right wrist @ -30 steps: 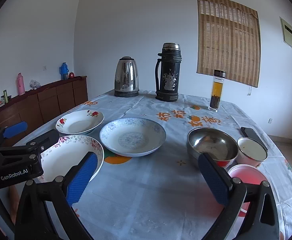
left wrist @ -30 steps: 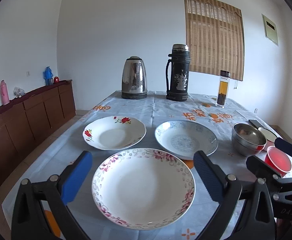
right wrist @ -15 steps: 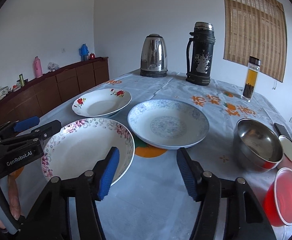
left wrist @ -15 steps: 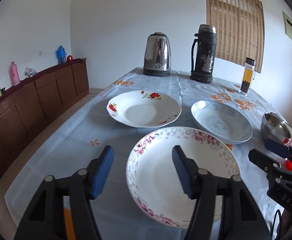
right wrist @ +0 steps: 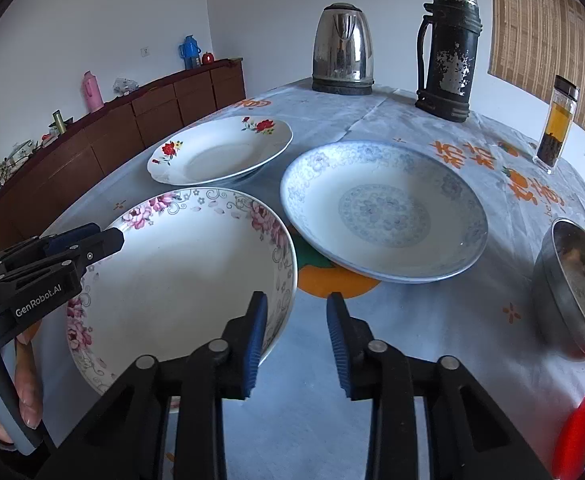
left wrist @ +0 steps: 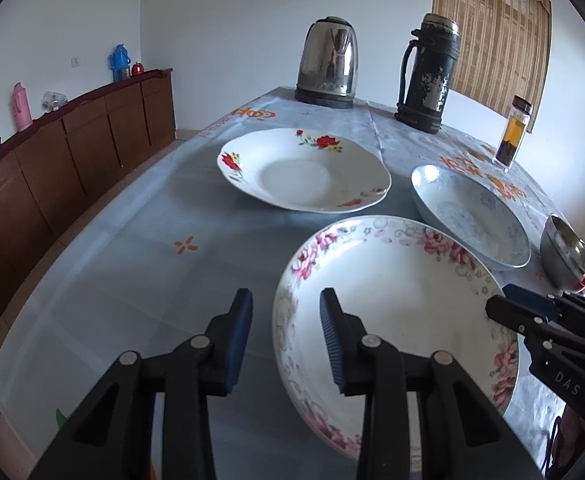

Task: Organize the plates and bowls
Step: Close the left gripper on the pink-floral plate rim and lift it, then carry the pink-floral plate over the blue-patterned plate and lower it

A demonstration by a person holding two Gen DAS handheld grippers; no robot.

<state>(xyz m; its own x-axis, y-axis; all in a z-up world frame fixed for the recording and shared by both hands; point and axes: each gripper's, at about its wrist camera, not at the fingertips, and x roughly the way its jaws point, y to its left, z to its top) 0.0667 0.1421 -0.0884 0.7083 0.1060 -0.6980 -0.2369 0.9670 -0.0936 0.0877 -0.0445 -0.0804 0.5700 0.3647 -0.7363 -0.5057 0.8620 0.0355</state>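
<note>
A pink-flowered plate (left wrist: pixel 396 312) (right wrist: pixel 180 276) lies nearest me on the table. My left gripper (left wrist: pixel 284 336) is open and straddles its left rim, one finger inside and one outside. My right gripper (right wrist: pixel 296 340) is open and straddles its right rim the same way. Neither pair of pads touches the rim. A red-flowered plate (left wrist: pixel 304 172) (right wrist: pixel 220 152) lies behind at the left. A blue-patterned plate (left wrist: pixel 472 216) (right wrist: pixel 384 208) lies behind at the right. A steel bowl (left wrist: pixel 568 256) (right wrist: pixel 572 292) sits at the far right.
A steel kettle (left wrist: pixel 328 64), a dark thermos (left wrist: pixel 428 76) and a tea bottle (left wrist: pixel 512 136) stand at the table's far end. A red bowl (right wrist: pixel 584 424) sits at the near right. A wooden sideboard (left wrist: pixel 52 152) runs along the left wall.
Both grippers have narrowed from wide open and moved down to the pink-flowered plate, the left to its left rim, the right to its right rim. The plates have not moved.
</note>
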